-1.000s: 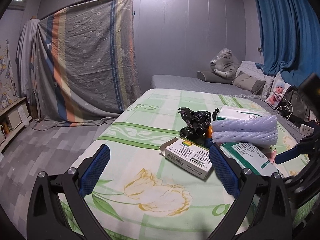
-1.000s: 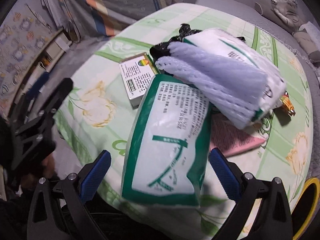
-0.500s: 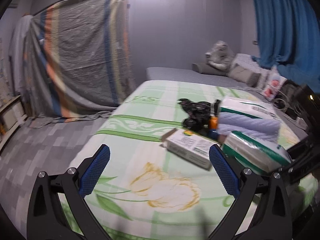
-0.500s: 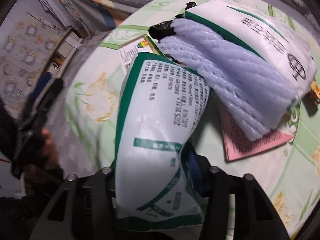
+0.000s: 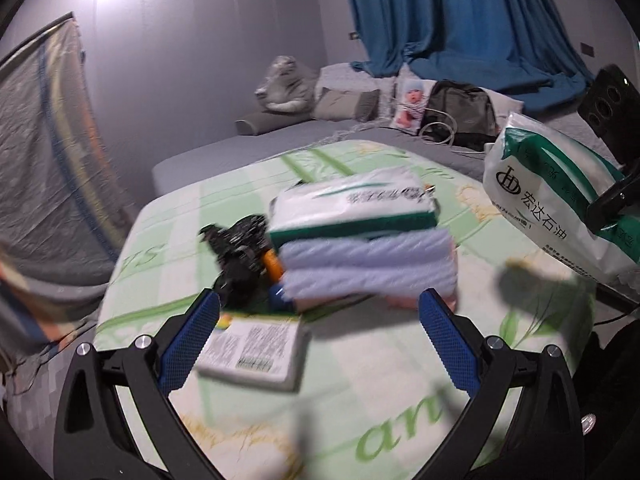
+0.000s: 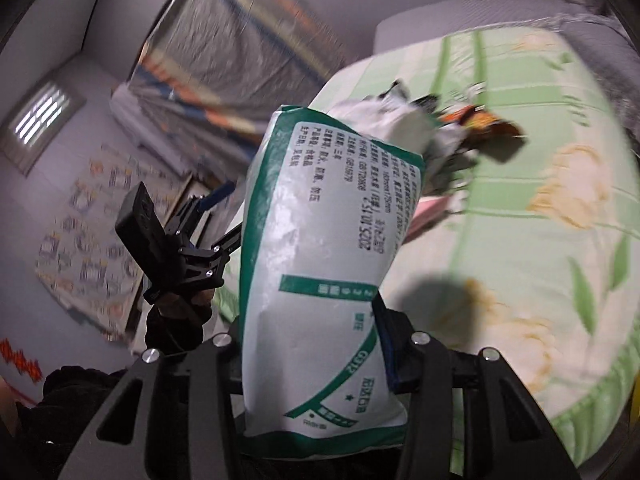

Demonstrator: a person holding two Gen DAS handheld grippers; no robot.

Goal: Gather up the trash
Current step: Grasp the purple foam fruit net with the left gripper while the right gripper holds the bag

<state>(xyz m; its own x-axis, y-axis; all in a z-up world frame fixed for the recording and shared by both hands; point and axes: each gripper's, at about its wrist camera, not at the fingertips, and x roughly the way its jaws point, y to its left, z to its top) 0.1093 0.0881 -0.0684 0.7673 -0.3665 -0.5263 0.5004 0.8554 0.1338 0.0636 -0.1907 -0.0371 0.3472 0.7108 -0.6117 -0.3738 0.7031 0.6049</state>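
Now the right gripper [image 6: 316, 364] pinches one white and green plastic pack [image 6: 320, 264] by its lower end; its jaws have just closed in on it, and the pack stands up between them, lifted clear of the bed. On this pack I can read Chinese print, a date code that looks like "2310150202", and "G312" near the bottom. From the left wrist view the same pack [image 5: 560, 200] hangs at the right side, and there it shows a round logo and the characters "宏达石油".

The left gripper [image 5: 320, 336] is spread wide, with nothing between its two blue pads [image 5: 188, 340]. It hangs over the near part of the green flowered sheet [image 5: 400, 380].

On the sheet I count one second white and green pack [image 5: 352, 208], lying on top of one folded pale purple foam net [image 5: 368, 268]. Its print is too blurred to read. Beside them on the left is one crumpled black bag [image 5: 236, 248], and one small orange thing [image 5: 272, 264] touches the net. One white box [image 5: 256, 352] with small print and a barcode lies just before the left pad. A pink sheet [image 5: 396, 302] shows a little under the net.

The near and right parts of the sheet are bare, up to its edge. Large green letters "an" [image 5: 404, 428] are printed there.
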